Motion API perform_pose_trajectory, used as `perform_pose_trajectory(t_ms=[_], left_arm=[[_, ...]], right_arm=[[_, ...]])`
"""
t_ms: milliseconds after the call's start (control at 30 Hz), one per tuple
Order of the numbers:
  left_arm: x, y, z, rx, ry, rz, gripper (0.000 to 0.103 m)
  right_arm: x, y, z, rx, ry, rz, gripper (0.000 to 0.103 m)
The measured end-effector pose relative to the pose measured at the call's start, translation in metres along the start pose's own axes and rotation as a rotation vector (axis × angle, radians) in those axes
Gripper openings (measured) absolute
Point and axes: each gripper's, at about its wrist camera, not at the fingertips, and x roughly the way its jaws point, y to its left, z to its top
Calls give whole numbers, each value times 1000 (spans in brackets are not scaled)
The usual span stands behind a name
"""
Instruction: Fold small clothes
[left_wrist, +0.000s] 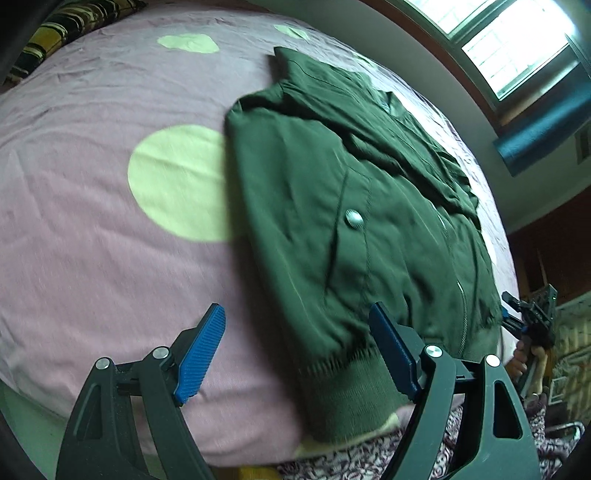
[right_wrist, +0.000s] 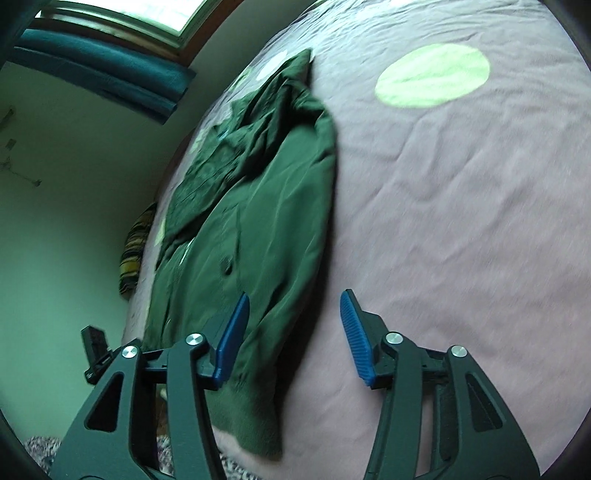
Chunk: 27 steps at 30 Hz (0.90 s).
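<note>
Jacket on the bed, one gripper at each side of its hem.

The jacket (left_wrist: 332, 206) lies flat on the bedsheet (left_wrist: 92, 229), collar at the far end, hem at the near edge. The left gripper (left_wrist: 295, 354) is at one hem corner, the right gripper (right_wrist: 291, 339) at the other. A pillow (left_wrist: 55, 29) lies far off.
</note>
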Motion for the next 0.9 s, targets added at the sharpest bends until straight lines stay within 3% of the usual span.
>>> perform_pose_trajectory(t_ms=[233,333,467,533,633,700,733,833,900], left_arm=[[-3,-1,-14,18,16,-72,79],[3,-8,-19,19,73,-182,79],[6,-18,-22,74,72,-185,79],[7,-15,-19,56,66,-207,79],[7,-11,-17,46,53,-190,66],[6,-13,-18,86,45,-143,52],[6,-16,-20,116,41,-116,51],[6,-20,-21,148,35,-74,48],[6,-24,-22,168,33,-47,44]], right_arm=[[0,10,-24,-54,102,120,56],[-1,9,-32,-44,144,201,57],[3,11,-40,-48,196,280,57],[6,17,-42,-84,203,275,57],[9,22,-43,-103,216,277,57],[8,25,-45,-123,221,272,57],[8,27,-47,-139,227,268,57],[14,38,-52,-194,251,237,43],[24,43,-58,-224,282,199,18]])
